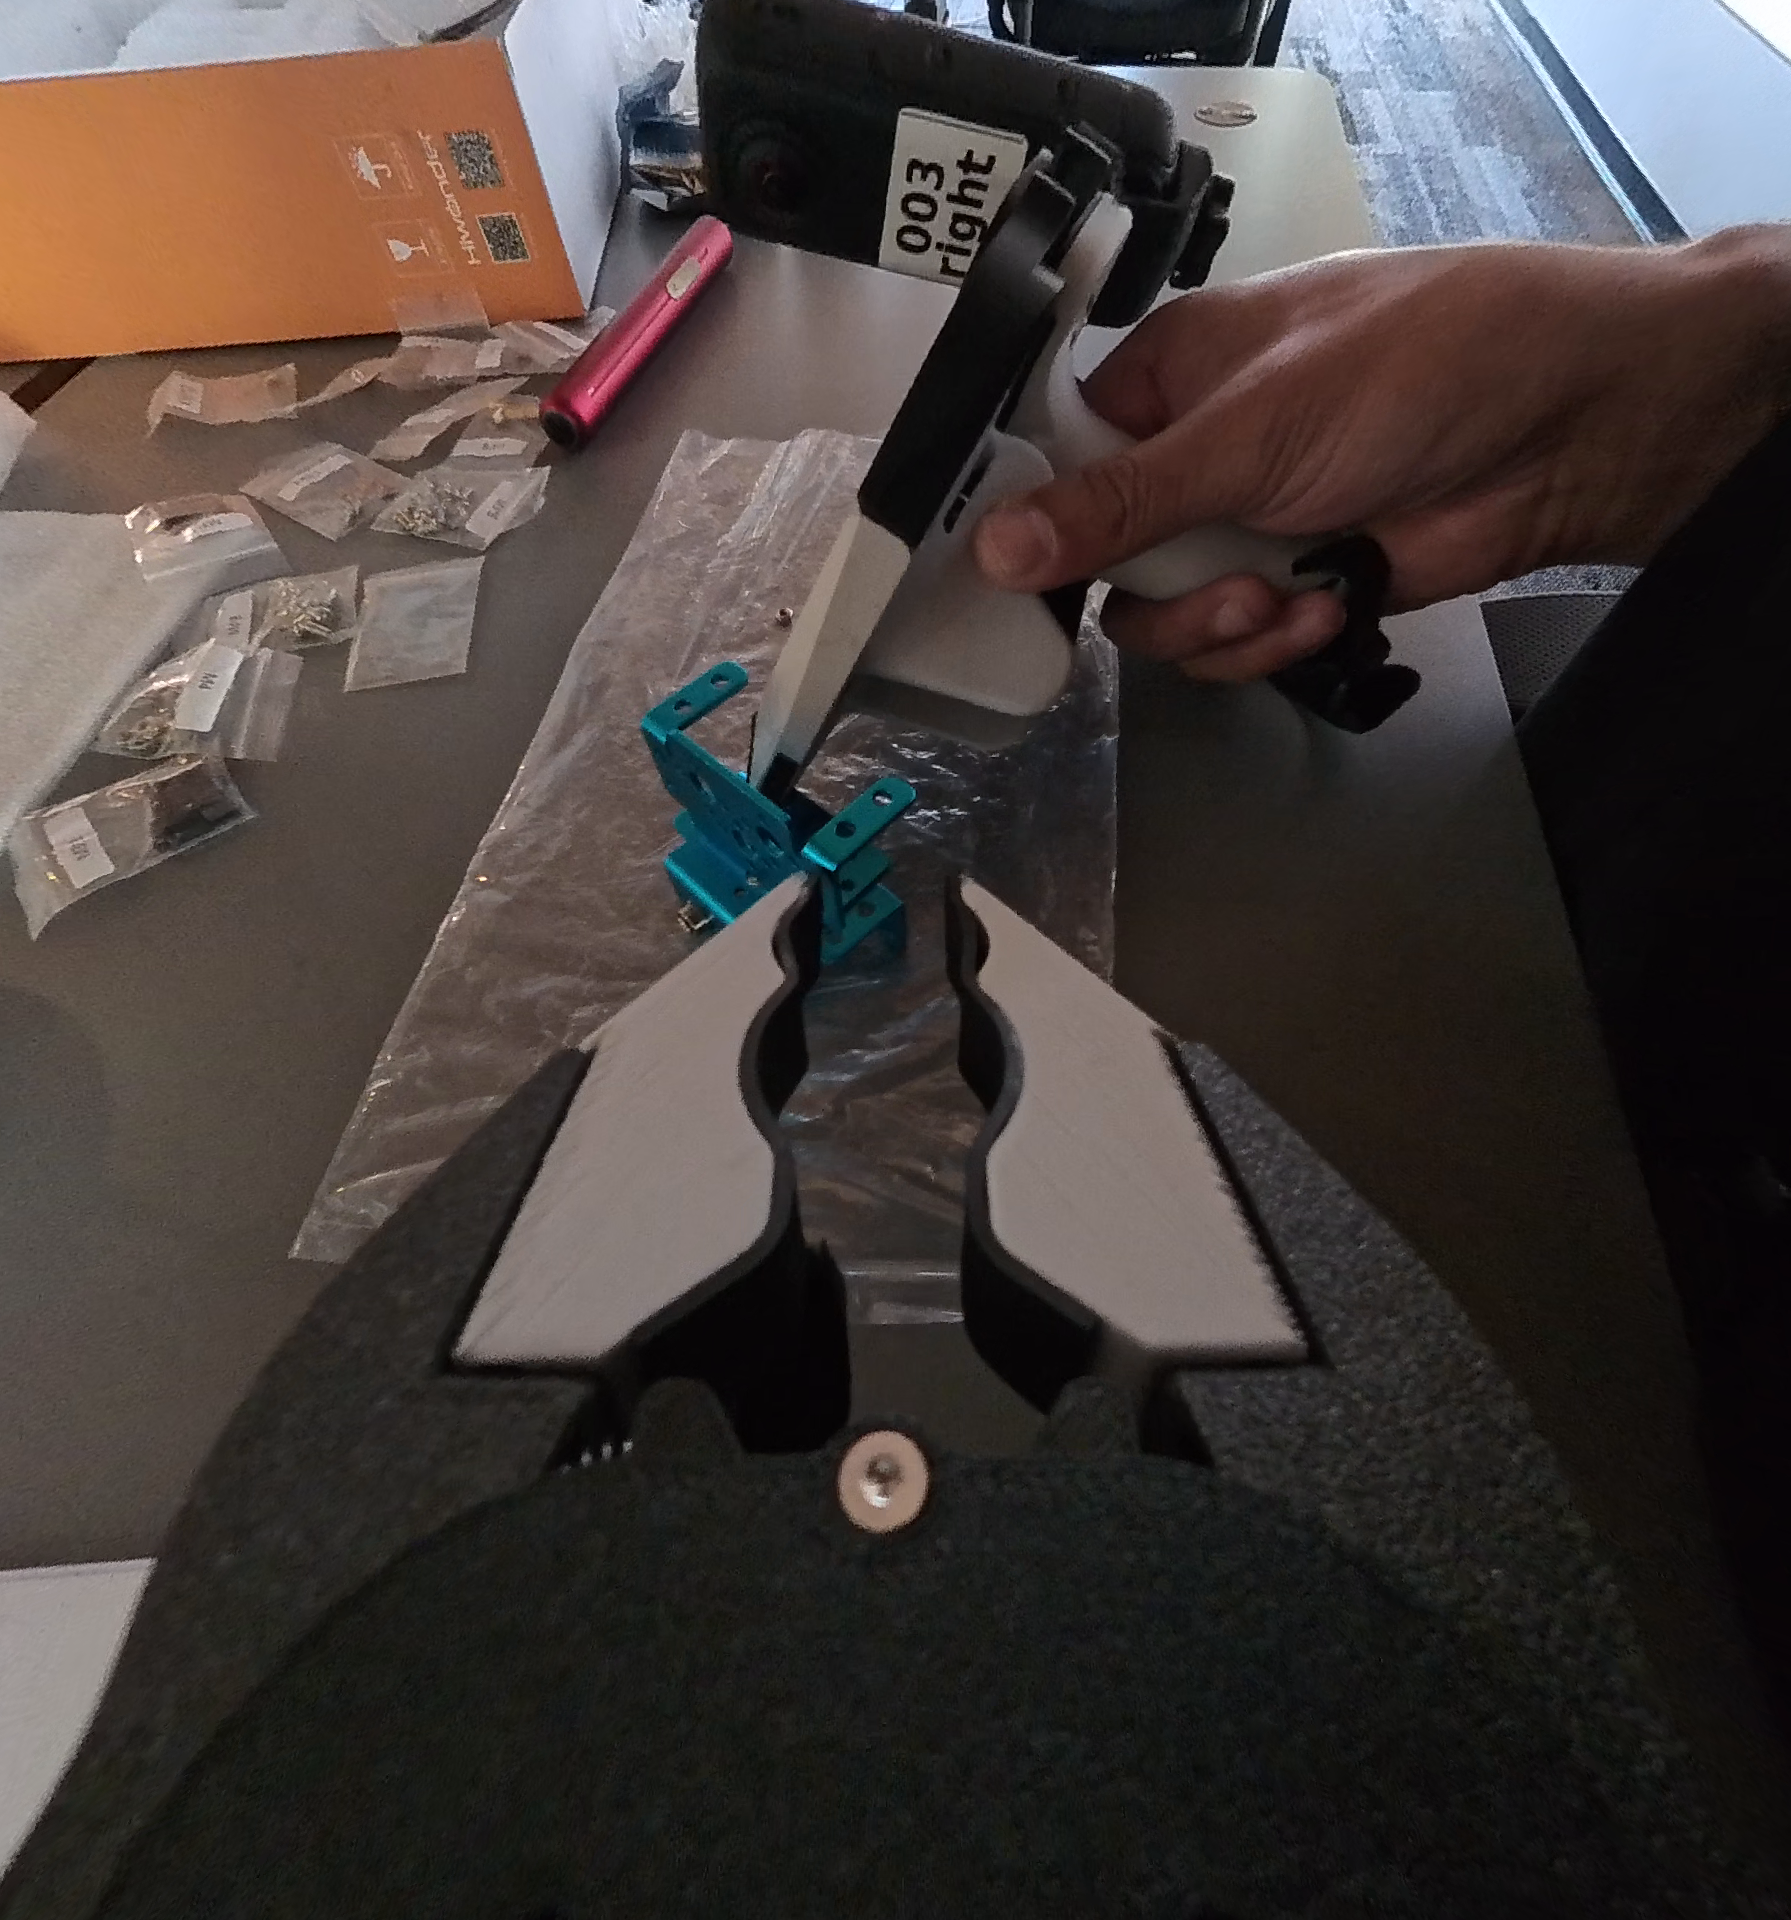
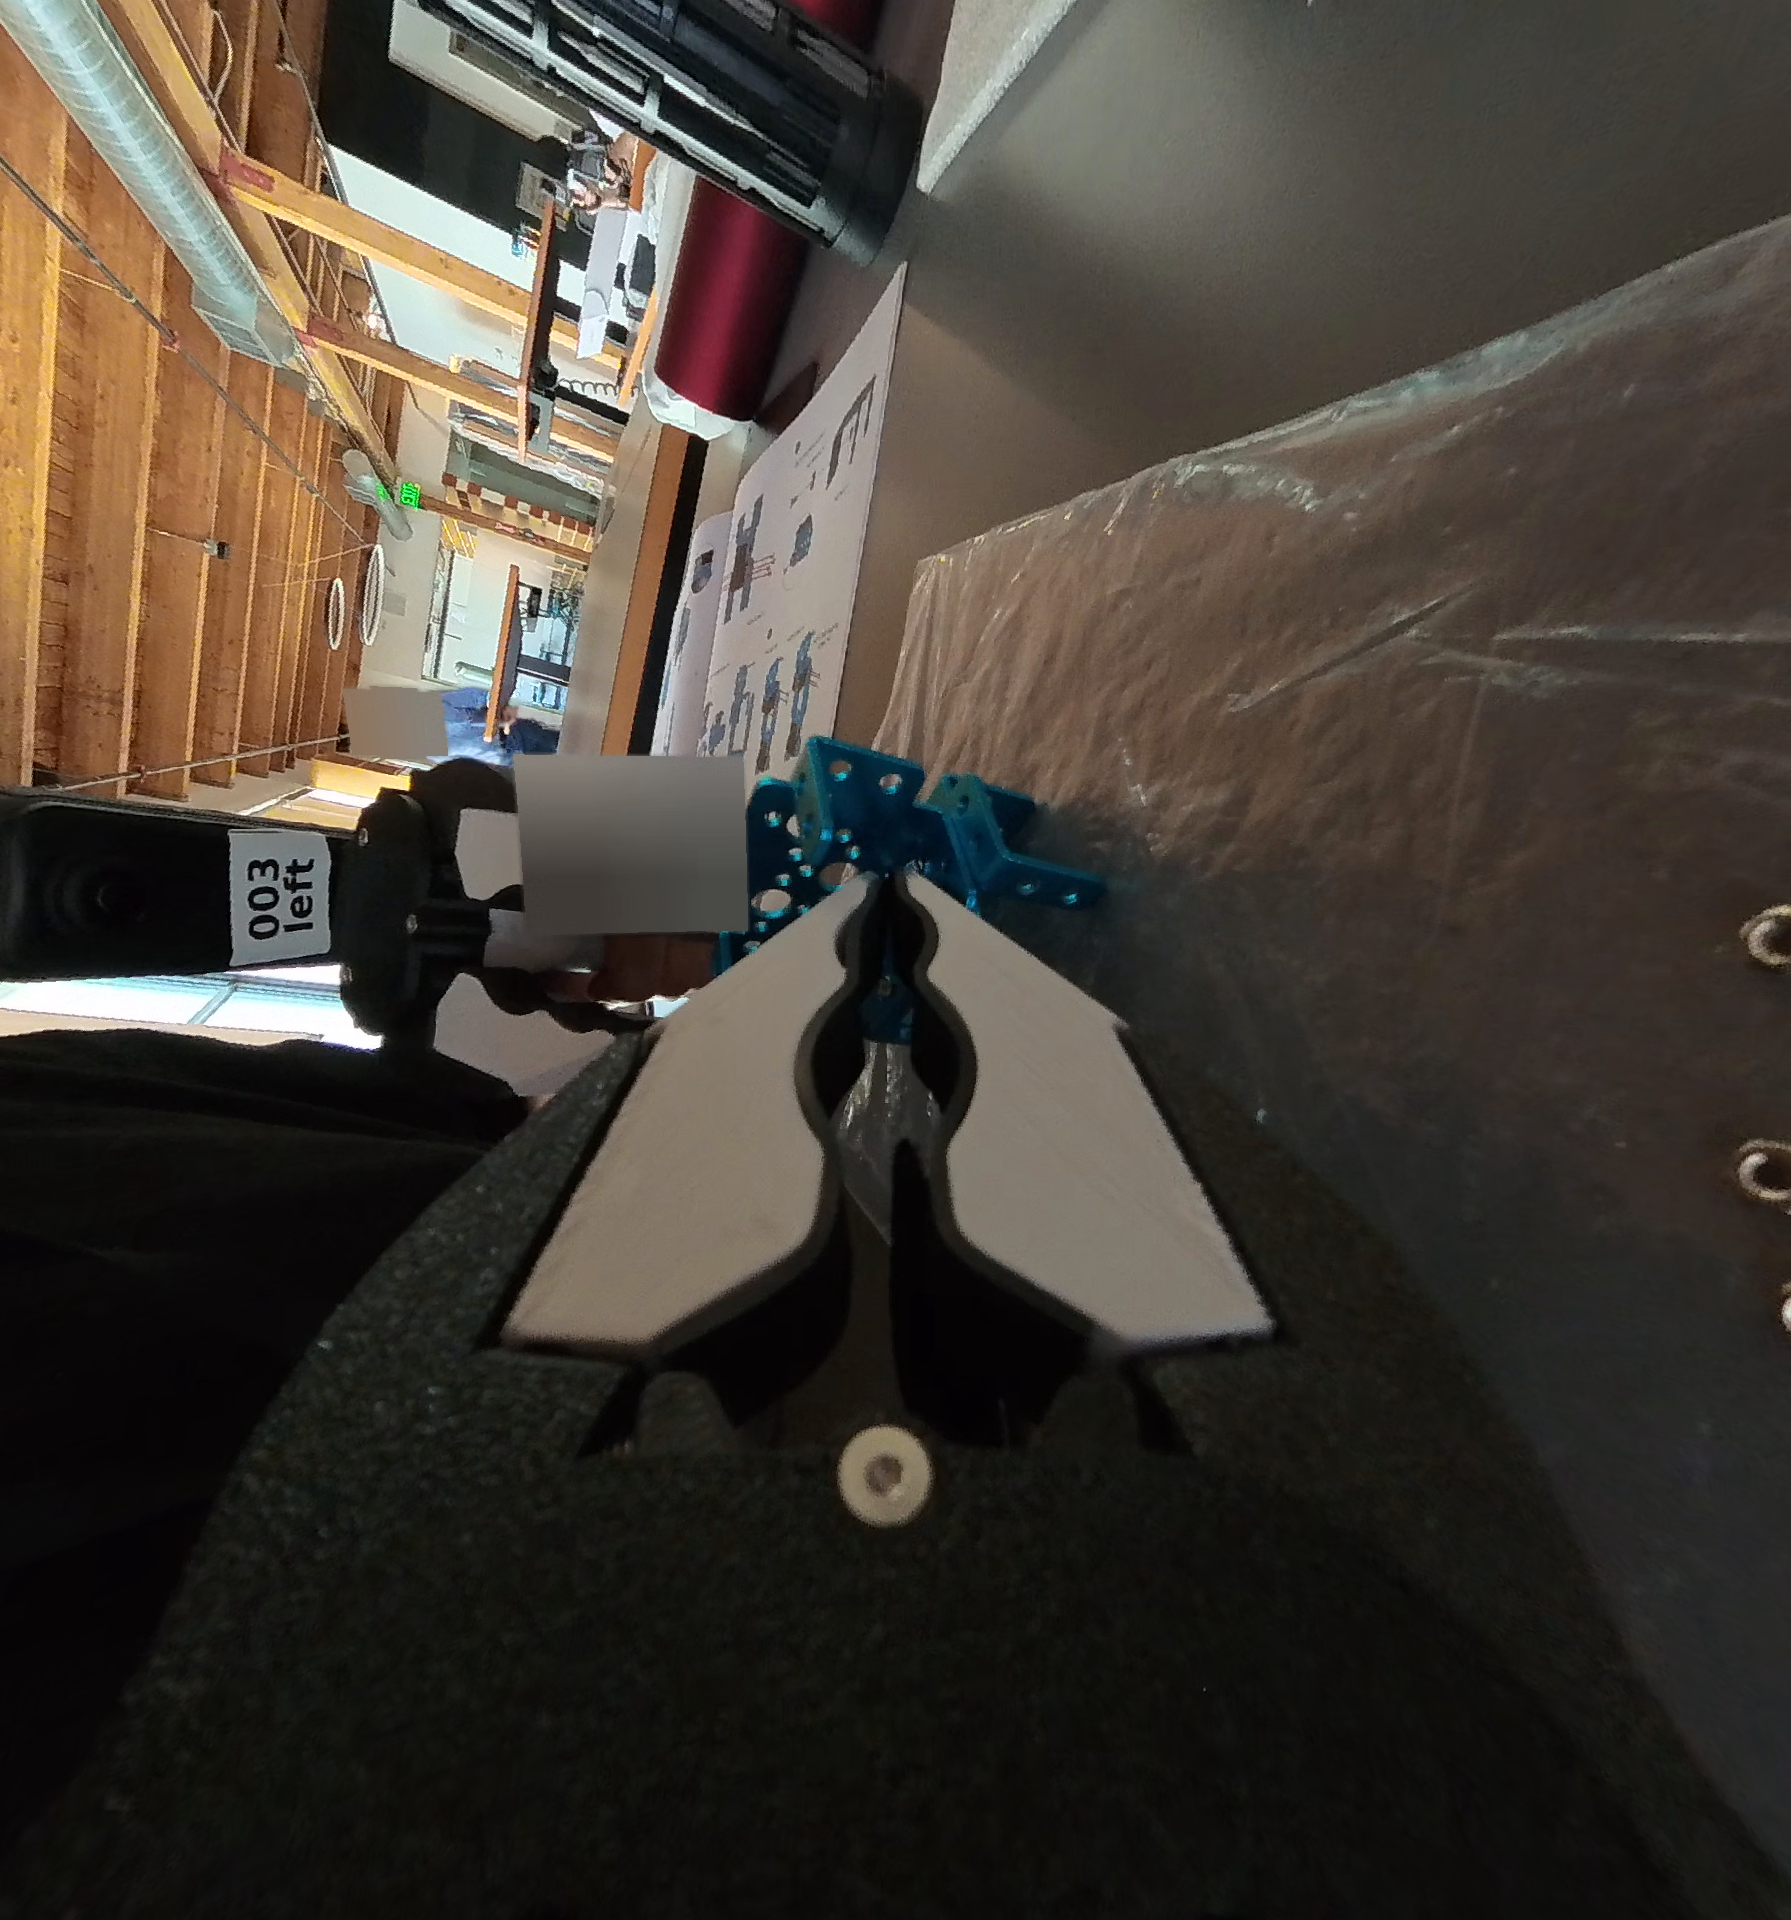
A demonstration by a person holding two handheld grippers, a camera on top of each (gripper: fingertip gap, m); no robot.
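A hand (image 1: 1390, 447) tilts the right gripper (image 1: 782, 764) steeply down, its fingers nearly together, seemingly pinching the blue bracket assembly (image 1: 766, 842), though the contact is hard to see. The assembly stands on a clear plastic bag (image 1: 579, 935) on the grey table (image 1: 1338, 987), perforated plate upright, flanges outward. The left gripper (image 1: 875, 894) lies low, jaws apart, one tip touching a flange.

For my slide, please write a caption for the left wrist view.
Open left gripper nears blue metal brackets on a plastic bag, while the right gripper pinches them from above.
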